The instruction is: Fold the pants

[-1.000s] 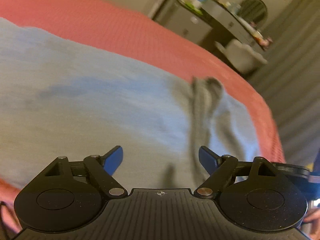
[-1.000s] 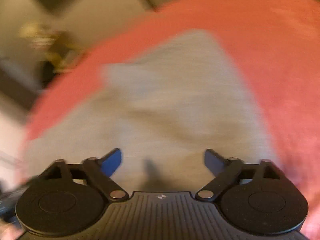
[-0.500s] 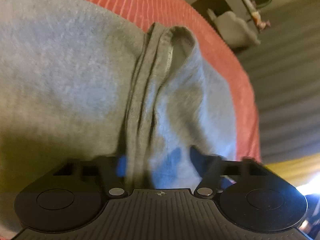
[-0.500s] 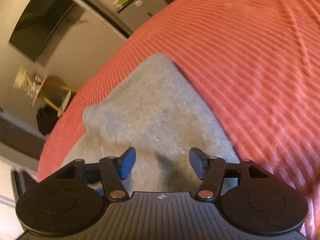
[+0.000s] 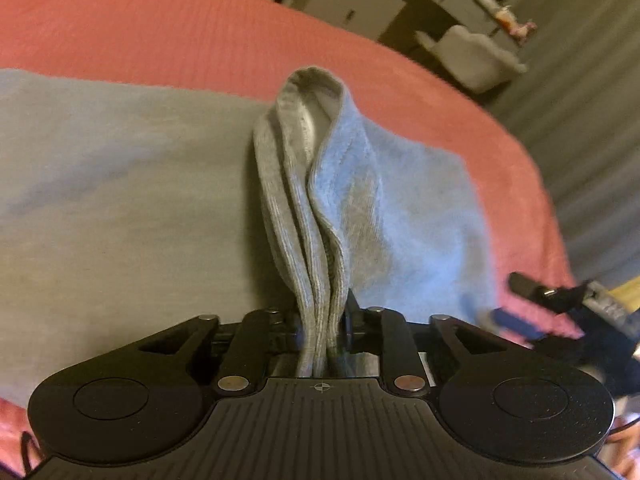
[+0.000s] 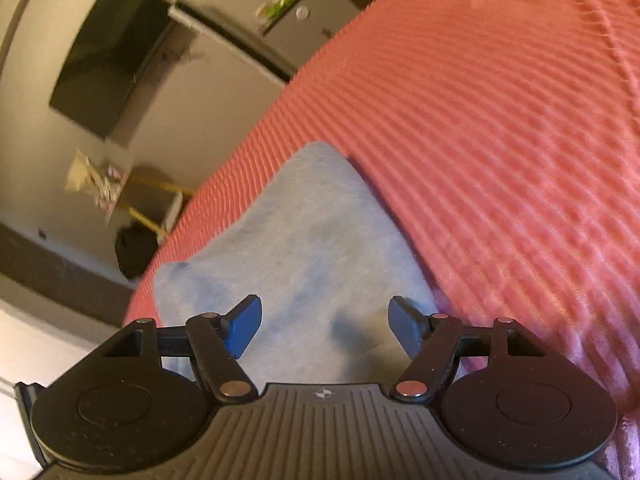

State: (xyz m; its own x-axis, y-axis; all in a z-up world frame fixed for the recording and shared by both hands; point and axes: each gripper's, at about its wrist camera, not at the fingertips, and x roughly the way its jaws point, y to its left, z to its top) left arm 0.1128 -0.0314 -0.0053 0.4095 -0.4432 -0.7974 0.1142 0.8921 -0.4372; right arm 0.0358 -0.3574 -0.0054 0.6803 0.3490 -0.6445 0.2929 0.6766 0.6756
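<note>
Grey pants lie spread on a red bedspread. The left gripper pinches a bunched, ribbed band, possibly the waistband, its jaws having just eased slightly. The right gripper hangs over the fabric, jaws wide after opening, holding nothing.

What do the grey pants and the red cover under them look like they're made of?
Pants: soft matte knit, probably cotton fleece, judging by the fuzzy nap and ribbed cuff. Cover: matte woven or knitted fabric with raised parallel ridges; the fibre can't be told.

bare pink bedspread lies open beyond the pants.
</note>
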